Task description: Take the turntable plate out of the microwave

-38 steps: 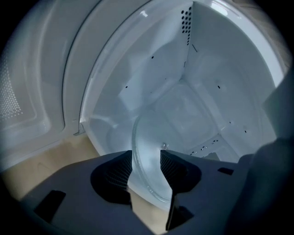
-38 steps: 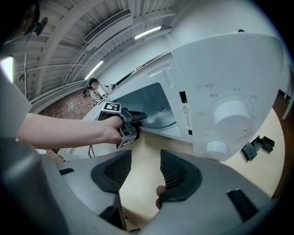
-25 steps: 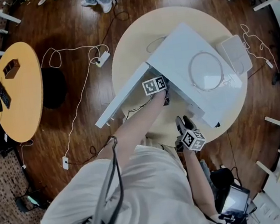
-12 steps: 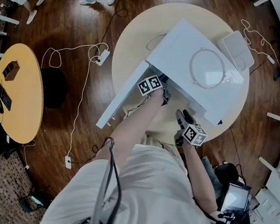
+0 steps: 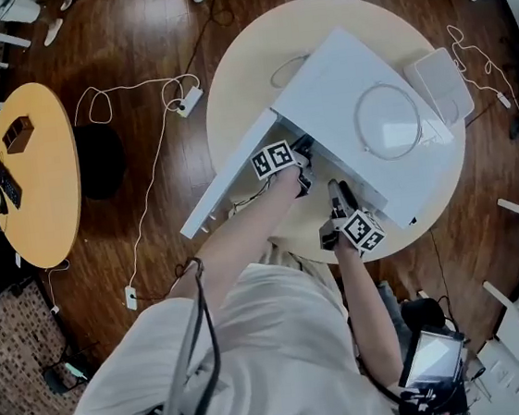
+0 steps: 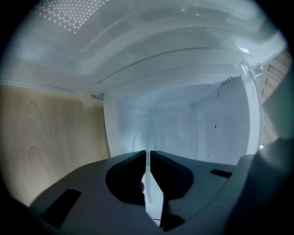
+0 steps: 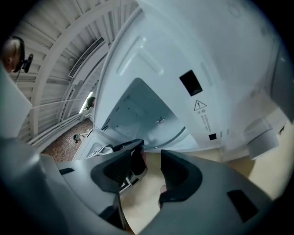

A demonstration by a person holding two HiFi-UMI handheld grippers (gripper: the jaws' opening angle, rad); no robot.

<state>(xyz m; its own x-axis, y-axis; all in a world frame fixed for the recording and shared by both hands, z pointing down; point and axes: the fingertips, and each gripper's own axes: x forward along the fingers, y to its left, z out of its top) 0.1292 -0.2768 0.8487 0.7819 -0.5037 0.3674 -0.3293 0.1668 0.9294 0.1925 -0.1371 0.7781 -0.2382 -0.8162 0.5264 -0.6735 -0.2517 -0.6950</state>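
1. Left tool (image 6: 148, 155): inside microwave (image 5: 361, 116) cavity; jaws have just been closing, now pinched on rim of turntable plate (image 6: 151, 195).
2. Plate seen edge-on btwn the pads, rest of it in the cavity.
3. Right tool (image 7: 151, 152): jaws apart, nothing btwn them; just outside microwave front, over counter (image 5: 244, 73).
4. Door (image 5: 229, 187) swung wide open, on left tool's side.

Round table (image 5: 238, 102) on wood floor (image 5: 147, 38): microwave (image 5: 338, 81) atop, door open; flat white box (image 5: 441, 88) beside; cable (image 5: 283, 74) behind.
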